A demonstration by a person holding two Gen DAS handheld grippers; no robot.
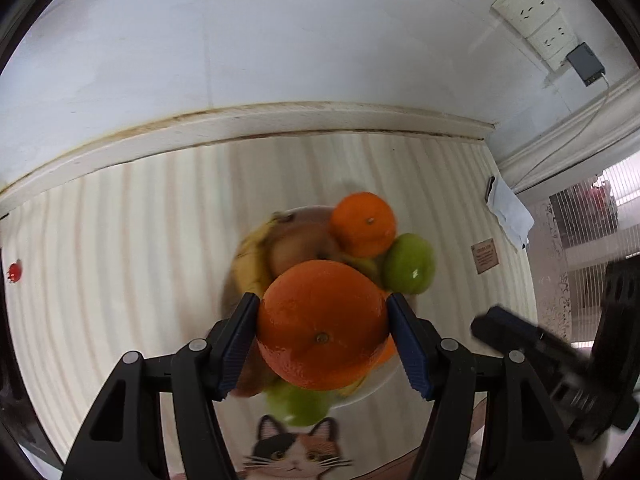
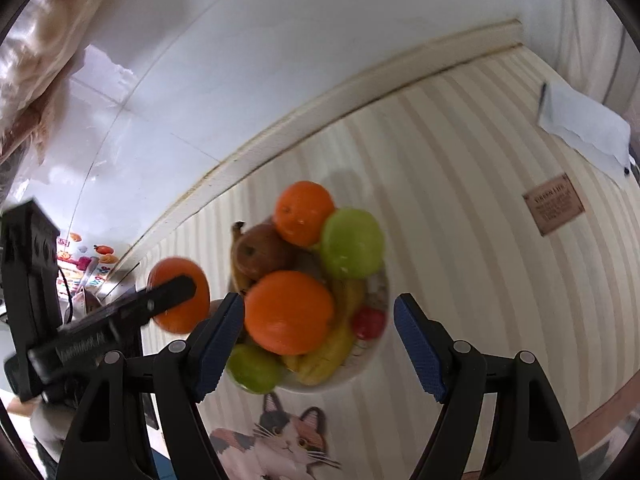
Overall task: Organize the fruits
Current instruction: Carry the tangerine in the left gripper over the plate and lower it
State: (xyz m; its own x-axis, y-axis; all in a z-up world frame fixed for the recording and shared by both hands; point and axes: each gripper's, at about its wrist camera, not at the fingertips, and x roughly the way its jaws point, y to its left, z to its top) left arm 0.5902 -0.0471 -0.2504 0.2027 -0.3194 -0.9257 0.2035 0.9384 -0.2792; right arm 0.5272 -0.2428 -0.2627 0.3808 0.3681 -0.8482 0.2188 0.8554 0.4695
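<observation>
My left gripper [image 1: 322,302] is shut on a large orange [image 1: 320,328], with a blue pad pressed against each side, and holds it above a white plate [image 1: 381,379] piled with fruit. On the plate lie a smaller orange [image 1: 362,224], a green apple [image 1: 410,264], bananas [image 1: 249,264] and a brown fruit [image 1: 294,250]. In the right wrist view my right gripper [image 2: 320,346] hangs open over the same plate [image 2: 352,374], nothing pressed between its pads. The held orange [image 2: 191,314] shows at the left there, partly behind a black finger.
The plate stands on a cream striped tablecloth [image 2: 460,208] with a cat print [image 2: 280,444] at its near edge. A white folded cloth [image 2: 580,124] and a brown label [image 2: 554,210] lie to the right. A white wall with sockets [image 1: 536,20] runs behind the table.
</observation>
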